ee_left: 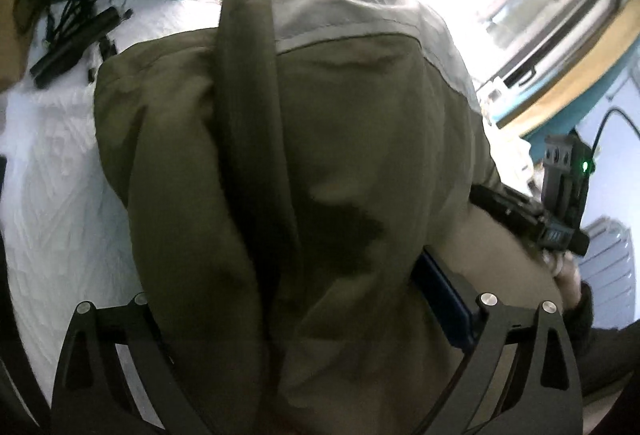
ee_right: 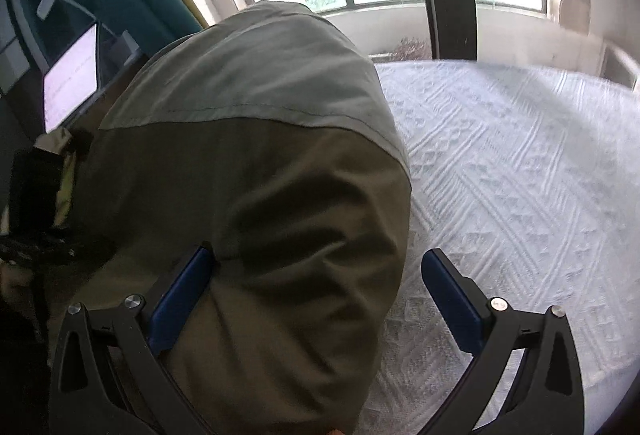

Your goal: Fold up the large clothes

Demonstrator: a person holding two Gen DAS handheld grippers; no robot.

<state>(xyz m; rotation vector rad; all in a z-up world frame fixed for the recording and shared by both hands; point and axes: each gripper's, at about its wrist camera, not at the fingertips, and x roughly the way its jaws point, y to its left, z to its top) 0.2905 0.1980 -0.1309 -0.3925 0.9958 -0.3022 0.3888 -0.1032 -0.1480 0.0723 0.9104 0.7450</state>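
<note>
Left tool (ee_left: 304, 319) and right tool (ee_right: 316, 299) both gape wide, straddling the olive jacket (ee_left: 320, 139) heaped on the white bed (ee_right: 520, 163), gripping nothing. Judged: regrasp between folds. Next needs an edge pinched, then carried across.

The left gripper (ee_left: 304, 319) has black, curved finger arms with triangular cut-outs, silver round screws at the pivots and a blue pad (ee_left: 444, 309) on one finger. The right gripper (ee_right: 316, 299) is built the same, with blue pads (ee_right: 180, 301) on both fingers. Its black body carries a green light and a dark cable. The person's hand (ee_left: 566, 275) emerges from a dark sleeve (ee_left: 588, 315).
</note>
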